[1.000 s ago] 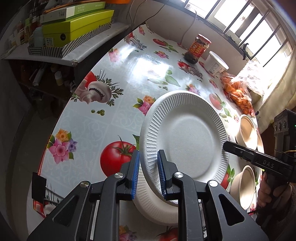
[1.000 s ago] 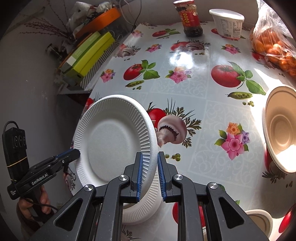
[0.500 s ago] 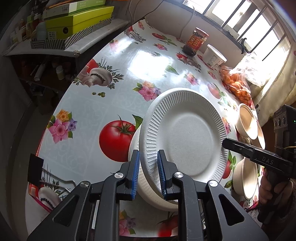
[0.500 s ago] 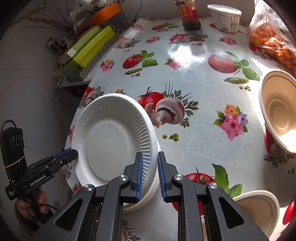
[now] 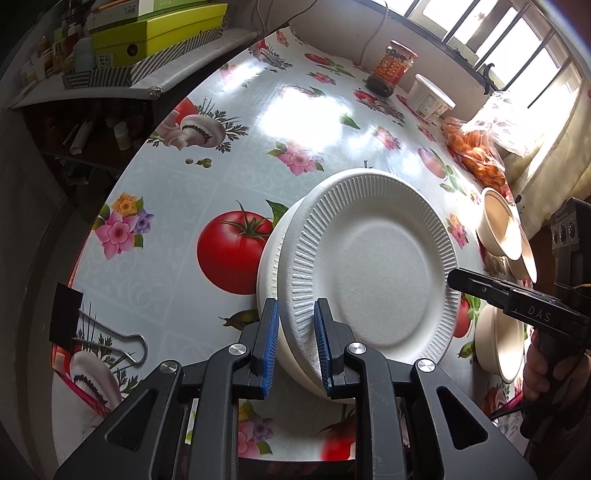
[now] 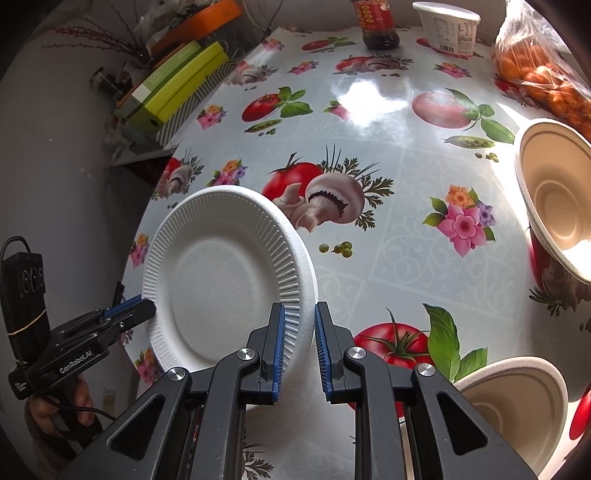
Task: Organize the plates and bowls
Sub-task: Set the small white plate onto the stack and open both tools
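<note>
A white ribbed paper plate (image 5: 369, 266) hangs tilted just over a second white plate (image 5: 269, 258) that lies on the flowered tablecloth (image 5: 221, 173). My left gripper (image 5: 295, 317) is shut on the upper plate's near rim. My right gripper (image 6: 298, 314) is shut on the opposite rim of the same plate (image 6: 221, 280). Each gripper shows in the other's view: the right gripper (image 5: 458, 277) and the left gripper (image 6: 144, 308). Beige paper bowls sit to the right: a far bowl (image 5: 496, 225) and a near bowl (image 5: 498, 343), seen also as the far bowl (image 6: 557, 199) and the near bowl (image 6: 517, 398).
A sauce jar (image 5: 391, 68), a white tub (image 5: 430, 98) and a bag of orange fruit (image 5: 476, 155) stand at the table's far side. A shelf with green boxes (image 5: 159, 33) lies beyond the left edge. A binder clip (image 5: 110, 343) grips the near-left table edge.
Both grippers have carried the plate down and over, so it now sits nearly on top of the lower plate. The grips have not changed.
</note>
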### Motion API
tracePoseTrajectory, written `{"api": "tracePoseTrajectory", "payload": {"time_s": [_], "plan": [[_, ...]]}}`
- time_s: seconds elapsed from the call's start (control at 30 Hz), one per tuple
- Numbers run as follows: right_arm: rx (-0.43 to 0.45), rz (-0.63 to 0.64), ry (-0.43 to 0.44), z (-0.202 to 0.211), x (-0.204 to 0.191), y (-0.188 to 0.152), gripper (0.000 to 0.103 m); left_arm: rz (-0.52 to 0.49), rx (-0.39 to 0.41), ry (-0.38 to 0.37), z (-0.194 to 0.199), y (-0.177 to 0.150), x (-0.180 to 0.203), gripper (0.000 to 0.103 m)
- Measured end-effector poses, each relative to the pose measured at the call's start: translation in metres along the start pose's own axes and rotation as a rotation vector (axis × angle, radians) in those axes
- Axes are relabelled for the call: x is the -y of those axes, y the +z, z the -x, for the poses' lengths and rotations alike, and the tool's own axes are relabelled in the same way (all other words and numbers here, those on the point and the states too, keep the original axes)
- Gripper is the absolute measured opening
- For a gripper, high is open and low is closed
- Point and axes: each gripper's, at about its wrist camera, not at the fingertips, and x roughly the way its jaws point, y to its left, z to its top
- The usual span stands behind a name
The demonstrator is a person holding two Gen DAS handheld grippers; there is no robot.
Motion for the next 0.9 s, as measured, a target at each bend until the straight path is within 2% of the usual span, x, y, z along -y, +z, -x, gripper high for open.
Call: {"api": "tracePoseTrajectory", "payload": {"time_s": [0.7,0.9], "plan": [[-0.012,0.007,-0.010,-0.008,0.002,-0.003,0.018,-0.010,-0.006,0.031,-0.008,-0.001,0.002,0.020],[-0.015,0.002,0.008,-0.011,0.002,-0.004,0.027,-0.009,0.001,0.035,-0.007,-0.003,0.002,0.020]]}}
